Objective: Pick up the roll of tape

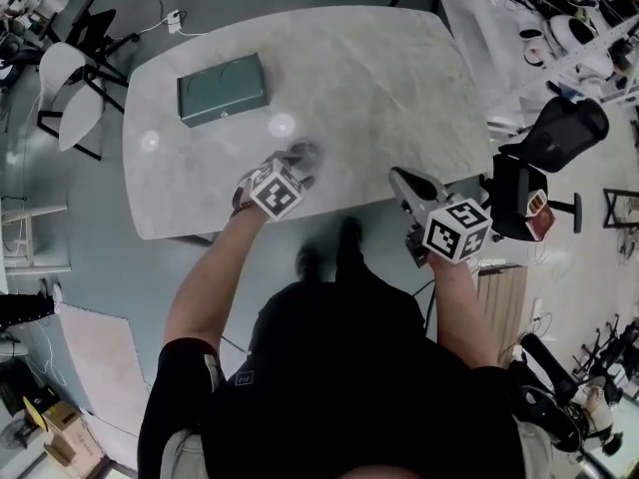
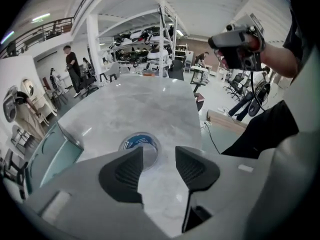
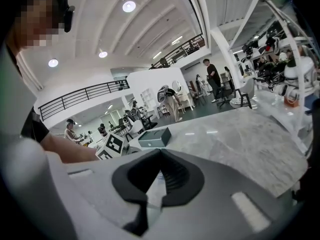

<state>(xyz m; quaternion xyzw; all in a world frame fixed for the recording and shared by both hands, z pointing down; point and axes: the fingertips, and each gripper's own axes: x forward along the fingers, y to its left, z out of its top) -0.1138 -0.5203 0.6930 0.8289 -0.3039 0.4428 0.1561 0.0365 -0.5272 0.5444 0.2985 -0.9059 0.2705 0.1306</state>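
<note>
The roll of tape [image 2: 137, 143], clear with a blue core, lies flat on the marble table [image 2: 145, 104]. It sits just ahead of my left gripper [image 2: 159, 166], partly behind the left pad [image 2: 124, 174]. The jaws stand open with nothing between them. In the head view the roll of tape [image 1: 309, 151] is a blurred spot at the tips of the left gripper [image 1: 296, 166], near the table's front edge. My right gripper [image 1: 400, 179] hovers over the front right edge of the table, apart from the roll. In its own view the right gripper [image 3: 160, 176] is shut and holds nothing.
A dark green box [image 1: 222, 88] lies at the back left of the table [image 1: 379, 78]; the green box [image 3: 154, 137] also shows beyond the right jaws. A black office chair [image 1: 544, 143] stands right of the table, white chairs [image 1: 70, 93] to the left. People stand far off.
</note>
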